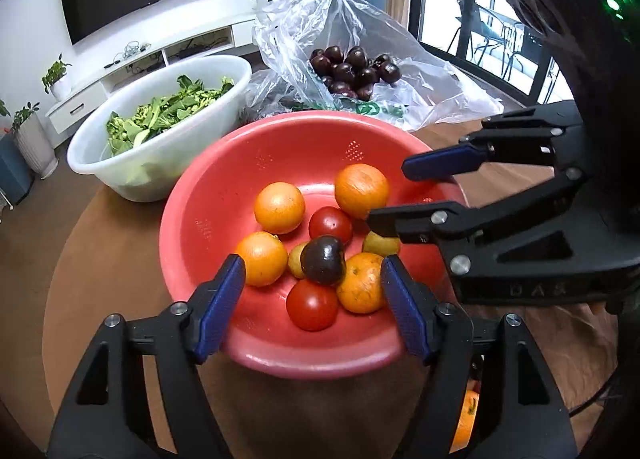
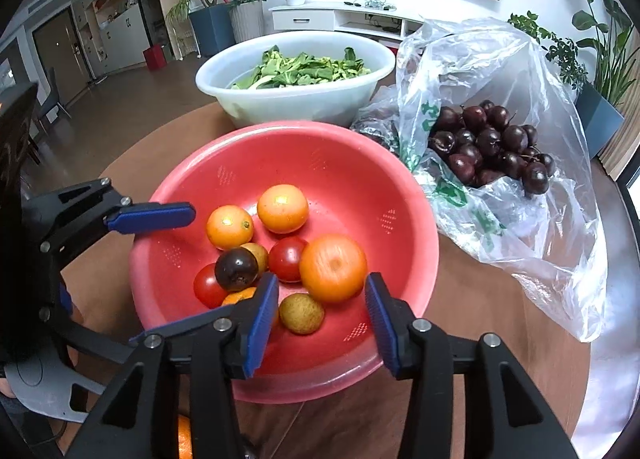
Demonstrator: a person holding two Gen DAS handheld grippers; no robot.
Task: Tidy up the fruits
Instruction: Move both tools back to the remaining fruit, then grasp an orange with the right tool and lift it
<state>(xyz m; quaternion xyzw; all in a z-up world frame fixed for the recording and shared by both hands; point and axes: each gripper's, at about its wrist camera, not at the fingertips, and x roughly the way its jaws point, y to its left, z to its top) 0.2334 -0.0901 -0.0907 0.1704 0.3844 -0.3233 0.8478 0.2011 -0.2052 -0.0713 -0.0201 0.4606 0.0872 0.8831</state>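
Observation:
A red colander bowl [image 1: 192, 195] [image 2: 280, 131] on the round wooden table holds several oranges, two tomatoes, small yellow-green fruits and one dark plum [image 1: 323, 259] [image 2: 236, 268]. My left gripper [image 1: 312, 265] hangs open over the bowl's near side. The plum lies below, between its fingers, and the pads stand clear of it. My right gripper [image 2: 322, 279] [image 1: 387, 195] is open over the bowl's right side. A large orange [image 2: 333, 268] [image 1: 362, 190] sits in the bowl just beyond its fingertips, free of the pads.
A clear plastic bag [image 2: 520, 219] [image 1: 440, 99] with several dark plums [image 2: 492, 143] [image 1: 348, 67] lies behind the bowl to the right. A white basin of leafy greens [image 1: 160, 111] [image 2: 296, 71] stands behind it. Another orange [image 1: 466, 419] lies on the table under the grippers.

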